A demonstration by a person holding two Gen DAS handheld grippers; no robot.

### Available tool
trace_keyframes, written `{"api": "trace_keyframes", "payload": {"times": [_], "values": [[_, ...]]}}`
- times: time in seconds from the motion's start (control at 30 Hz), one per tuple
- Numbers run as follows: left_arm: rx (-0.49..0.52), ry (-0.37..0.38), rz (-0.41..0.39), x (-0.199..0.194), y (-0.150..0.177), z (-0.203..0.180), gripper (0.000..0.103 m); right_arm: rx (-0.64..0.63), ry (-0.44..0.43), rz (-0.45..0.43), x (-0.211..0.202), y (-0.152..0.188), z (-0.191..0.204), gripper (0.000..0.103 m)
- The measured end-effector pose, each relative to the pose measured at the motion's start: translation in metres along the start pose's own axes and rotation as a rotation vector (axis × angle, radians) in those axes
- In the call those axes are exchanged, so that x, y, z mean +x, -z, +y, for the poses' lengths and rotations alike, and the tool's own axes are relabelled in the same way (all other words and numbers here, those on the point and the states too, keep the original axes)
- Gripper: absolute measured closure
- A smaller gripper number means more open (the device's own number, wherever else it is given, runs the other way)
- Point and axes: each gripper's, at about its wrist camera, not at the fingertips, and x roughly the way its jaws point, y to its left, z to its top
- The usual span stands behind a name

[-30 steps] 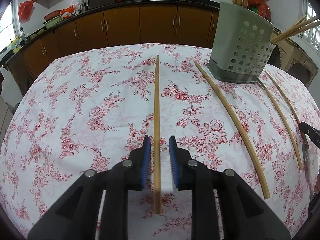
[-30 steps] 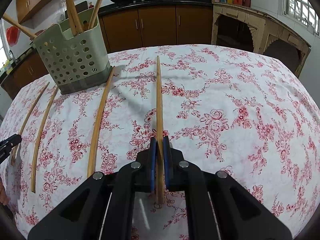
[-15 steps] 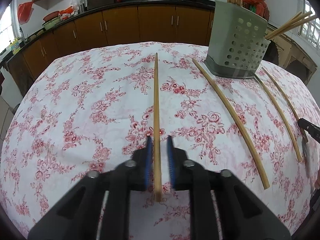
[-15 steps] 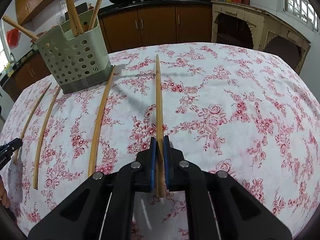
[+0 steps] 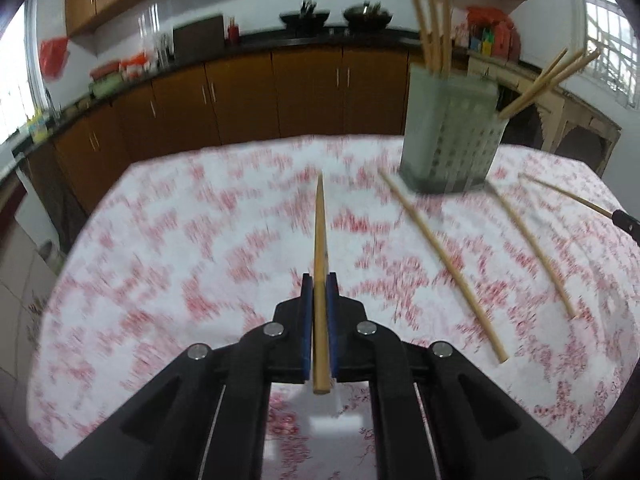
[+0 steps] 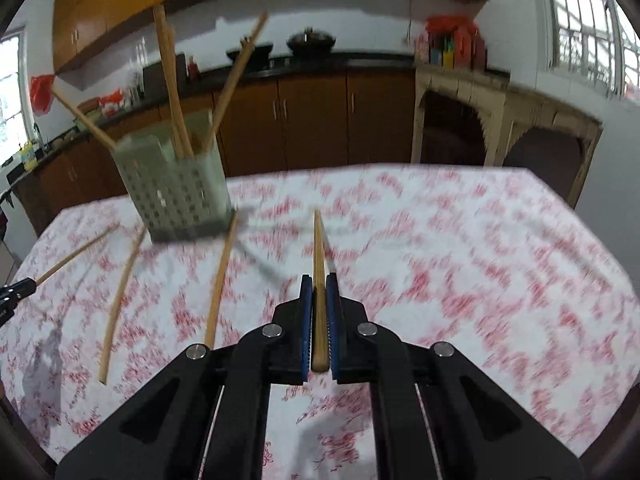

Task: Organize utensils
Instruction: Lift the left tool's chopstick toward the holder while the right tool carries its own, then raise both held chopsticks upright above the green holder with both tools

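Each claw is closed on one chopstick, and both look lifted clear of the worktop. The left claw pinches its stick near the butt, with a short stub behind the pads and the long tapered end running straight ahead. The right claw grips its own stick the same way, butt just inside the pads and tip forward.

The step in hand seems to be carrying both sticks to the holder. To do it well, keep the squeeze firm, because a long stick held near one end can swing in the pads. Tilt each wrist so the tip goes down, and bring it over the open top before lowering. Go in one after the other so the two claws do not meet over the rim, and steer past the sticks already standing inside.

From the left claw, the holder stands ahead and to the right, well apart from the tip. From the right claw, it stands ahead and to the left. Several sticks already lean out of it. Three loose sticks lie on the floral cloth between the two claws, the nearest reaching up to the holder's base. Blur hides finer detail.
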Motion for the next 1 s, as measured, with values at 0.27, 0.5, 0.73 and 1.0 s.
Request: {"api": "trace_keyframes", "payload": {"times": [0.27,0.5,0.73,1.0], "values": [[-0.001,0.018,-0.135,-0.043,-0.028,0.003,0.096,0.009,0.000,-0.109,-0.025,-0.024,-0.004,0.096],[0.001,0.045,-0.198,-0.066,-0.054,0.001,0.096,0.046,-0.037,-0.175,-0.043,-0.044,-0.010,0.096],[0.024,0.056,-0.175,-0.062,-0.053,-0.005,0.096,0.032,-0.046,-0.199,-0.048,-0.049,-0.006,0.096],[0.004,0.058,-0.163,-0.057,-0.052,-0.001,0.095,0.028,-0.049,-0.201,-0.048,-0.051,-0.003,0.096]]}}
